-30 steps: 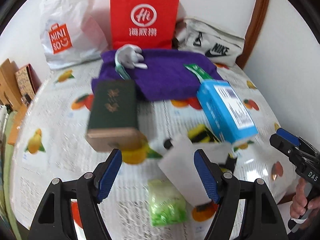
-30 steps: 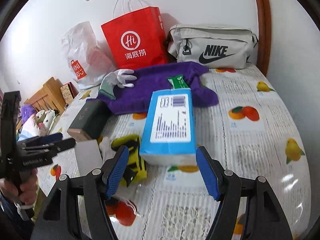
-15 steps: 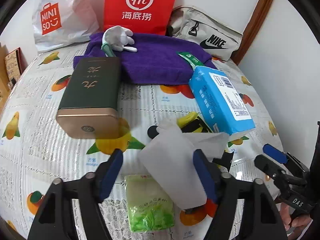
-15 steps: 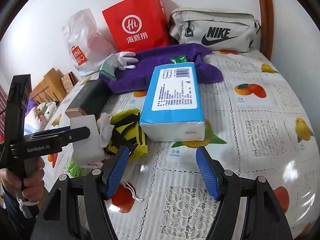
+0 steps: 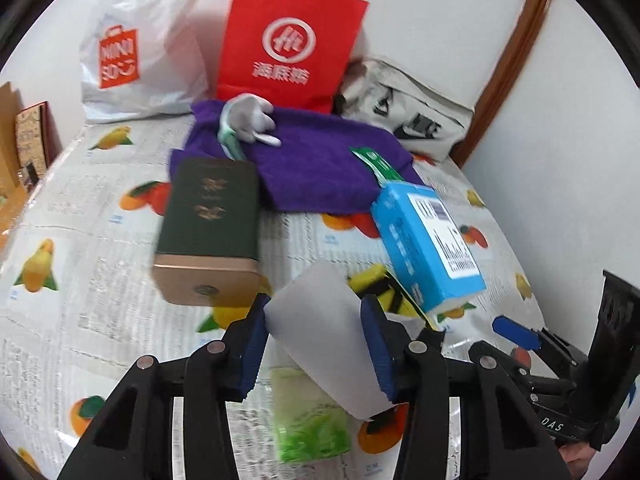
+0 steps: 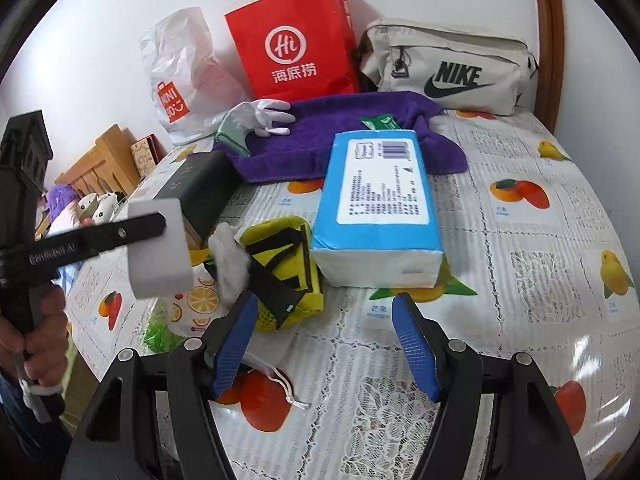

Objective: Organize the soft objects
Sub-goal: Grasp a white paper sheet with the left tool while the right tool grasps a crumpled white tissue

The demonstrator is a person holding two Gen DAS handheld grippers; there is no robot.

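Left wrist view: the left gripper (image 5: pixel 314 344) squeezes a white sponge (image 5: pixel 324 336) (lifted above the table (image 5: pixel 80 300)). The right gripper (image 6: pixel 322 344) is wide open, holding nothing, near the blue tissue pack (image 6: pixel 378 208).

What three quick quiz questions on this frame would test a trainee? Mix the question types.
1. True or false: the left claw is shut on the white sponge block.
2. Multiple choice: the white glove lies on A) the blue tissue pack B) the purple towel C) the Nike pouch.
3. Fill in: the right claw is ____ and holds nothing.

Key: 1 true; 2 B; 3 open.
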